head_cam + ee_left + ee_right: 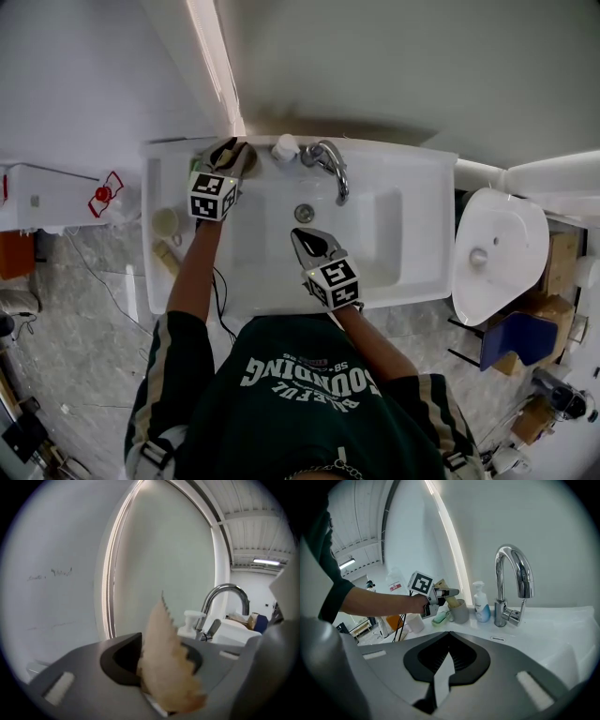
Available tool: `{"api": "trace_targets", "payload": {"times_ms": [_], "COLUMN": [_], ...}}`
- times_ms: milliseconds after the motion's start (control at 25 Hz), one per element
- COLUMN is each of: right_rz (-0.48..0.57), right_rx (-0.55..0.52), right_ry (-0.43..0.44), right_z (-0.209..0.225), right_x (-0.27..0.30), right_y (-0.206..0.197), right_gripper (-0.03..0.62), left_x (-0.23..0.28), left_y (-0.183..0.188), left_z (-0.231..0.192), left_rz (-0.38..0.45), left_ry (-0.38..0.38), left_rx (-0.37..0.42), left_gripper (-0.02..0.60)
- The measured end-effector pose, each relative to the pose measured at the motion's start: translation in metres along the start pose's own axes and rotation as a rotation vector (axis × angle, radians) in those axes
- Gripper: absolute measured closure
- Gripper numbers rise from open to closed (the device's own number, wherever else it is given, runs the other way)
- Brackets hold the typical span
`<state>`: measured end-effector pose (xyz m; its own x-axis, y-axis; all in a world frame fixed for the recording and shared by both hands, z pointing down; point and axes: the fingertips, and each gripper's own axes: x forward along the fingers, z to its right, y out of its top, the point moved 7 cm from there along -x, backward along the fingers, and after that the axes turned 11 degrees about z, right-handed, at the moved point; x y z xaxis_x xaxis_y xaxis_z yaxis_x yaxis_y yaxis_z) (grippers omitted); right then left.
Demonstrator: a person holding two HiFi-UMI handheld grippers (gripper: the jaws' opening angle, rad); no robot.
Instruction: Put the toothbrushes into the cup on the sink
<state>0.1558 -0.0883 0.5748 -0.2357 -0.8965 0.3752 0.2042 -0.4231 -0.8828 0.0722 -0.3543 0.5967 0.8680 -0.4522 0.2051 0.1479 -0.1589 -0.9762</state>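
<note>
A grey cup [461,612] stands on the sink's back left corner [161,159], mostly covered by my left gripper [225,155] in the head view. A tan wooden toothbrush [166,658] stands between the left gripper's [164,667] jaws, bristles up and smeared, with a dark gap beside it. Seen from the right gripper view, this toothbrush [451,601] hangs from the left gripper [447,592] down into the cup's mouth. My right gripper [314,246] hovers over the basin, jaws together with nothing in them [445,667].
A chrome faucet [330,164] and a white soap bottle [284,147] stand at the sink's back edge, right of the cup. A small white cup [165,221] and a green soap dish [440,618] are on the left ledge. A toilet [497,248] is at the right.
</note>
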Motion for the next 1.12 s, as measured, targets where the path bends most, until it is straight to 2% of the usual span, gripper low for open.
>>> {"api": "trace_targets", "payload": {"times_ms": [200, 320, 640, 800, 880, 1120], "right_rz": [0.003, 0.011, 0.058, 0.083, 0.096, 0.142], "right_rx": [-0.001, -0.008, -0.044, -0.073, -0.084, -0.121], "right_ry": [0.006, 0.017, 0.046, 0.053, 0.058, 0.088], "right_z": [-0.005, -0.011, -0.024, -0.026, -0.027, -0.032], "right_x": [-0.002, -0.003, -0.008, -0.013, -0.016, -0.017], "right_y": [-0.001, 0.002, 0.013, 0.022, 0.027, 0.043], "right_gripper": [0.592, 0.592, 0.591, 0.591, 0.591, 0.591], "left_x": [-0.012, -0.025, -0.07, -0.101, -0.116, -0.155], "left_y": [0.013, 0.028, 0.082, 0.1, 0.106, 0.099], "left_z": [-0.009, -0.012, -0.006, 0.001, 0.008, 0.03], "left_rz": [0.014, 0.039, 0.179, 0.224, 0.24, 0.23], "left_ry": [0.021, 0.033, 0.092, 0.121, 0.115, 0.12], "left_rx": [0.01, 0.022, 0.061, 0.079, 0.08, 0.058], "left_gripper": [0.429, 0.426, 0.428, 0.45, 0.531, 0.531]}}
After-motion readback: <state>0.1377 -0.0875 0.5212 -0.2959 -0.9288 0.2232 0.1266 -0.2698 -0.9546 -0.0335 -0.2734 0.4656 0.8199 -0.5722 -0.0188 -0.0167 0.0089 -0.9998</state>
